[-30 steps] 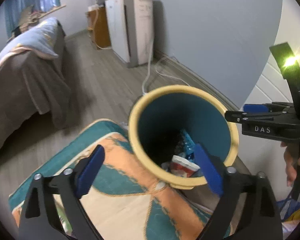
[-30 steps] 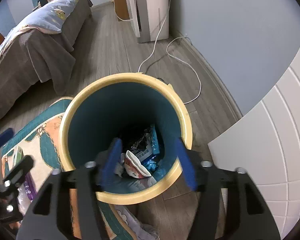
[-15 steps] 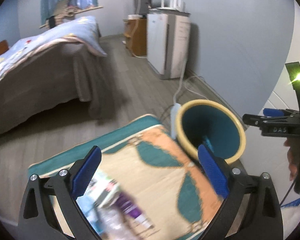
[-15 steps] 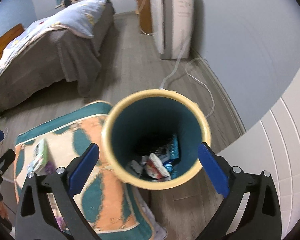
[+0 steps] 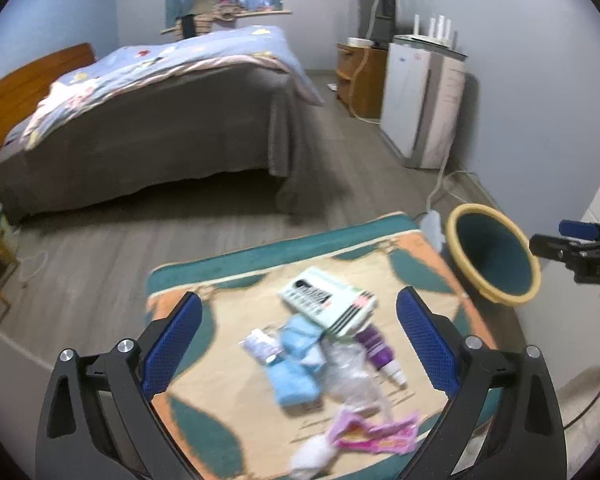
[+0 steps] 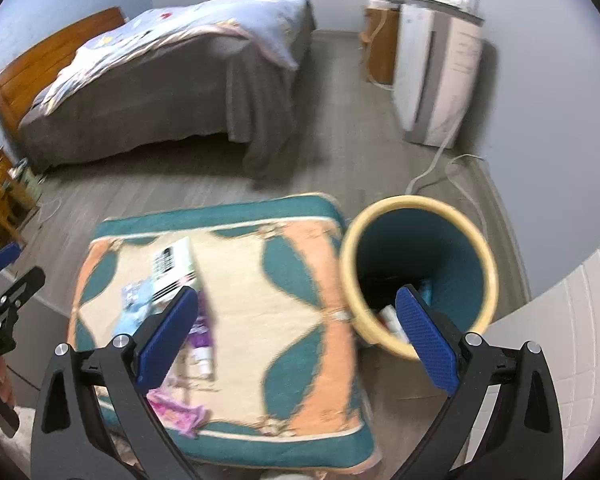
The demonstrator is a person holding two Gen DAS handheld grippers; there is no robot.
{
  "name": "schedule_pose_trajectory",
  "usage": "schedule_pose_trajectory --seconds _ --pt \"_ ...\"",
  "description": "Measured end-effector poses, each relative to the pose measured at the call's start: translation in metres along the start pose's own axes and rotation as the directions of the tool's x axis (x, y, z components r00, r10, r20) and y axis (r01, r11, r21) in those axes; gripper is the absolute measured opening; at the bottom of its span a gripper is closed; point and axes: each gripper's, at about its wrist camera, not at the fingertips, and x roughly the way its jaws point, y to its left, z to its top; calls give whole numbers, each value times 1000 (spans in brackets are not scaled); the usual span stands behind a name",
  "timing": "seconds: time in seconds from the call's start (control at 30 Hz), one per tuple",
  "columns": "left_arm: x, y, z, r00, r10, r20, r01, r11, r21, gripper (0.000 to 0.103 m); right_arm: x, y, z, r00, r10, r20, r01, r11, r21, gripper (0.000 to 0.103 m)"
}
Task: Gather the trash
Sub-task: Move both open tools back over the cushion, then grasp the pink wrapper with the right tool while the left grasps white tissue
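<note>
We hold both the left gripper (image 5: 298,334) and the right gripper (image 6: 298,330) spread wide and empty, since the trash pile (image 5: 324,356) sits on the mat (image 5: 236,268), bin (image 5: 494,254) at two o'clock.

Bed (image 5: 160,120), white appliance (image 5: 424,108), wooden cabinet (image 5: 360,76)
</note>
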Motion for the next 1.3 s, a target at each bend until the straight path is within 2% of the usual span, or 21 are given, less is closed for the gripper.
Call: schedule_pose_trajectory --seconds 0.2,0.47,0.57,0.77,0.9,1.1,1.2,1.3 --pt "-11 18 -21 999 35 -13 -36 999 -24 97 3 50 -14 999 30 -33 -33 995 -99 97" --pt "-21 32 -51 998 65 -25 -66 996 -59 97 24 95 -50 994 32 -101 -45 991 -129 97" --pt "-22 35 -63 998 55 -37 -57 996 -74 97 34 105 -66 990 13 -139 -32 990 -135 97" --pt "-15 34 -86 996 53 -69 -59 995 -81 97 42 116 -93 986 -36 -165 9 987 -159 97" --pt "1 34 -105 992 48 -120 -59 994 -93 97 50 119 -105 986 -72 -153 45 984 -174 97" --pt "29 45 -132 982 56 -180 -76 992 -103 97 71 114 -121 980 -66 -187 41 990 -135 97" --pt "40 51 -148 977 12 -213 -45 988 -151 97 87 114 -133 969 -77 -234 41 987 -157 97" --pt "43 48 -155 975 -14 -223 -17 990 -139 97 99 114 -142 964 -63 -259 19 985 -171 97"
